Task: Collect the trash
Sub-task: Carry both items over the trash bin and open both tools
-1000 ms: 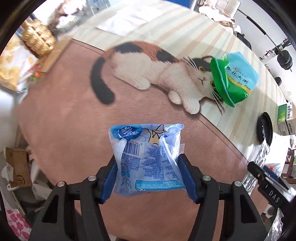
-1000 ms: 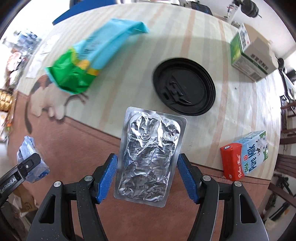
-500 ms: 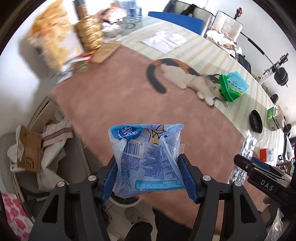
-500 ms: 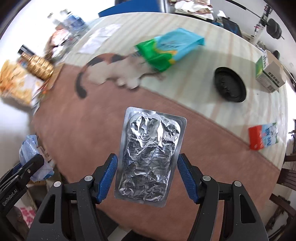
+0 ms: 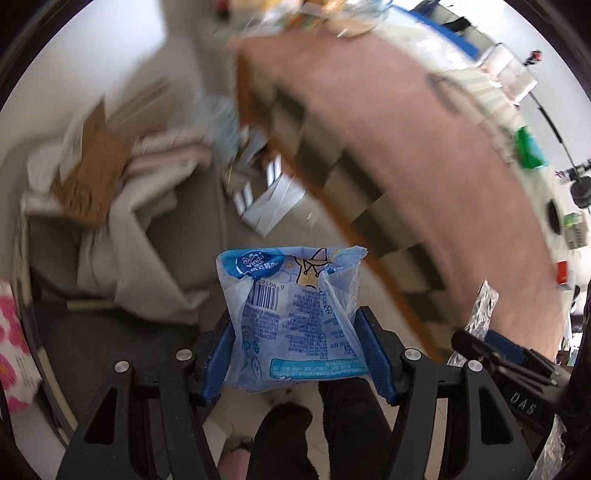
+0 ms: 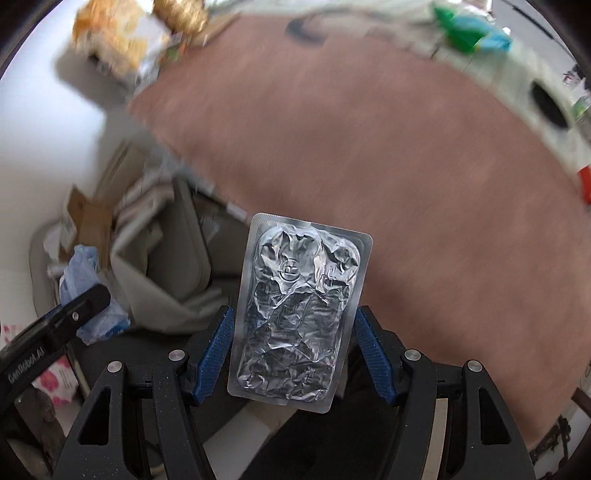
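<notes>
My left gripper (image 5: 297, 354) is shut on a crumpled blue tissue wrapper (image 5: 291, 317) and holds it in the air past the table's edge, above the floor. My right gripper (image 6: 293, 354) is shut on a flat silver foil blister pack (image 6: 299, 314), held upright over the table's near edge. The left gripper and its wrapper (image 6: 88, 295) show at the left of the right wrist view. The foil pack (image 5: 480, 310) shows at the right of the left wrist view.
The brown table mat (image 6: 369, 147) stretches behind. On it far away lie a green-blue bag (image 6: 469, 33), a black lid (image 6: 548, 107) and a red carton (image 6: 585, 184). Below the table are a grey chair with cloths (image 5: 122, 206) and cardboard (image 5: 92, 177). Dark legs (image 5: 306, 424) show below.
Both grippers have swung back off the table toward the floor side, still holding the wrapper and the foil pack. The table items have shrunk into the distance.
</notes>
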`<move>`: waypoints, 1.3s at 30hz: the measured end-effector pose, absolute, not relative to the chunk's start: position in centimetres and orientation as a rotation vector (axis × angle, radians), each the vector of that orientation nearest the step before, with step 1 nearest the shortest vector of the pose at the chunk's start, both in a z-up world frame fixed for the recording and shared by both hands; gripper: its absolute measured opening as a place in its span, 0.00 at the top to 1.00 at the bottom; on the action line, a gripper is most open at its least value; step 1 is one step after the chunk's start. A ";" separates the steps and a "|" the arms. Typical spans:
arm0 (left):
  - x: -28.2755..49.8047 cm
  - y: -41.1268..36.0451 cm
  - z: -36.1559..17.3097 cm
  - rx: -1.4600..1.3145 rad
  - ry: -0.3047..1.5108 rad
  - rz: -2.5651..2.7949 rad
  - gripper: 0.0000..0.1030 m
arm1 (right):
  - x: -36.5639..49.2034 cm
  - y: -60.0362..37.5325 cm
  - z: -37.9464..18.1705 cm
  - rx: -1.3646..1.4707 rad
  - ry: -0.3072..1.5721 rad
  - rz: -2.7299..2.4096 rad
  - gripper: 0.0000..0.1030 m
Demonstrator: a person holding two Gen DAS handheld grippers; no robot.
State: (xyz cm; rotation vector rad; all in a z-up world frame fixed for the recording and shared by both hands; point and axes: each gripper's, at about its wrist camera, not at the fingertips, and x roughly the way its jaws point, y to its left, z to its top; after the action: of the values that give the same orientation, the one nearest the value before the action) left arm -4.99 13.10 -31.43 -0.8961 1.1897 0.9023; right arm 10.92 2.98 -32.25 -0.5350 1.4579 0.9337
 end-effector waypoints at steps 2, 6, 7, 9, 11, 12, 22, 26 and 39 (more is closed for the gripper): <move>-6.8 13.3 -35.1 -0.972 1.211 0.896 0.41 | 8.6 3.0 -35.3 -0.571 1.495 0.941 0.34; -9.2 13.8 -43.7 -1.159 1.230 0.845 0.41 | 5.5 3.1 -42.3 -0.634 1.541 0.938 0.34; -9.5 13.9 -45.5 -1.198 1.230 0.835 0.41 | 4.9 3.2 -44.2 -0.648 1.552 0.933 0.34; -10.4 14.2 -50.1 -1.278 1.220 0.820 0.41 | 4.0 3.4 -48.8 -0.675 1.581 0.929 0.34; -10.9 14.4 -54.1 -1.323 1.221 0.812 0.41 | 3.4 3.6 -53.1 -0.693 1.603 0.926 0.34; -11.0 14.5 -56.0 -1.344 1.222 0.804 0.41 | 3.1 3.7 -55.3 -0.703 1.612 0.924 0.34; -12.1 14.5 -68.5 -1.402 1.264 0.808 0.10 | 2.3 5.2 -71.5 -0.787 1.634 0.932 0.33; -13.4 14.2 -69.0 -1.388 1.278 0.848 0.01 | 1.7 5.5 -75.0 -0.819 1.645 0.954 0.12; -15.4 12.8 -62.5 -1.131 1.368 1.052 0.01 | 0.7 5.4 -70.7 -0.920 1.532 0.924 0.00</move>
State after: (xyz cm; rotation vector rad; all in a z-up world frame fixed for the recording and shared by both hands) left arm -15.45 12.85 -62.51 -1.1306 1.3681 1.0521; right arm 0.75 5.39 -70.69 -0.9201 1.5318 0.9239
